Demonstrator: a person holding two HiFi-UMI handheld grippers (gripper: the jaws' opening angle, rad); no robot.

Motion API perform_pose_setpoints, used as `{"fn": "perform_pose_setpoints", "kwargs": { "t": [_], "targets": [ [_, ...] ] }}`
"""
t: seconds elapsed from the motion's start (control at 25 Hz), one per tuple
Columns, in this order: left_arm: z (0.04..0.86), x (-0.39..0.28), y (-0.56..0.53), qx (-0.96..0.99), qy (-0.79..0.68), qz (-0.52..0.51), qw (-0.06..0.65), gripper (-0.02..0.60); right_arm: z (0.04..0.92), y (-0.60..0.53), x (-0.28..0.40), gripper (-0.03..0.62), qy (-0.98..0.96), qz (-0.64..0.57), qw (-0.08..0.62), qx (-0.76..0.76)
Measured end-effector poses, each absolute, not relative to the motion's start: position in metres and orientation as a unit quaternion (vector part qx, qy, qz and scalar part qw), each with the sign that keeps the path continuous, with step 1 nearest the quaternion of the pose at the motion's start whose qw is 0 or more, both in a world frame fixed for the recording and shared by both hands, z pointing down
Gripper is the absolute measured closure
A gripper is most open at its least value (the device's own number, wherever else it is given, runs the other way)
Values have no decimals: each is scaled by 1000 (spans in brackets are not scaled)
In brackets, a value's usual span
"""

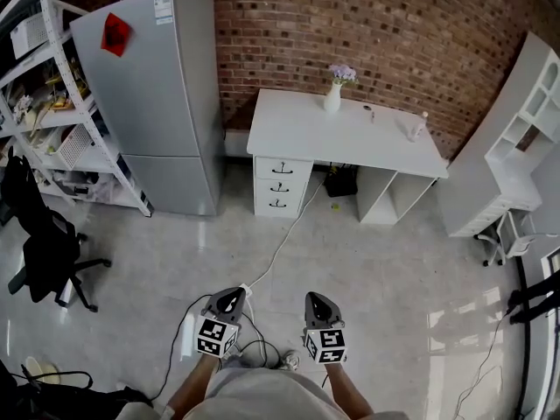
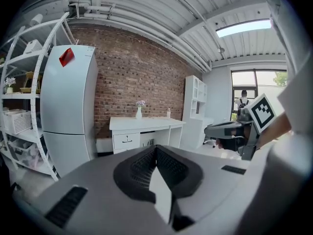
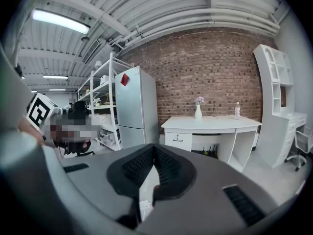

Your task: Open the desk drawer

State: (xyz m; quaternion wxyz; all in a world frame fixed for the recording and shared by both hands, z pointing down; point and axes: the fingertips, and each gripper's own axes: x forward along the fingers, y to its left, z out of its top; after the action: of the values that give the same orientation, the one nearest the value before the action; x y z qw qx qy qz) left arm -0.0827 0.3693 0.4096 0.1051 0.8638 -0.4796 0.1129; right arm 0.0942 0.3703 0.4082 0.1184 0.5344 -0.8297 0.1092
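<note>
A white desk stands against the brick wall, far ahead of me. Its stack of three drawers with dark handles sits under its left end, all pushed in. My left gripper and right gripper are held low, side by side, near my body, several steps from the desk. Both are shut with nothing between the pads. The left gripper view shows the desk and top drawer beyond the left gripper's closed jaws. In the right gripper view the right gripper points at the desk and its drawers.
A grey refrigerator stands left of the desk, with a white shelf rack and a black office chair further left. A white bookcase is at the right. A cable trails over the floor. A vase and bottle stand on the desk.
</note>
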Motion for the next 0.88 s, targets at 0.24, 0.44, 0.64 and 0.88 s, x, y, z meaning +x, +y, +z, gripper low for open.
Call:
{"fn": "perform_pose_setpoints", "kwargs": {
  "t": [0.24, 0.44, 0.64, 0.88],
  "targets": [
    [414, -101, 364, 871, -466, 110, 110, 569, 411, 372, 80, 577, -816, 110, 131, 552],
    [418, -128, 356, 879, -451, 106, 110, 569, 412, 369, 54, 577, -804, 104, 135, 570],
    [421, -165, 347, 887, -437, 102, 109, 569, 412, 366, 21, 577, -791, 102, 135, 589],
    [429, -195, 344, 897, -415, 114, 103, 569, 423, 373, -6, 577, -777, 113, 144, 602]
  ]
}}
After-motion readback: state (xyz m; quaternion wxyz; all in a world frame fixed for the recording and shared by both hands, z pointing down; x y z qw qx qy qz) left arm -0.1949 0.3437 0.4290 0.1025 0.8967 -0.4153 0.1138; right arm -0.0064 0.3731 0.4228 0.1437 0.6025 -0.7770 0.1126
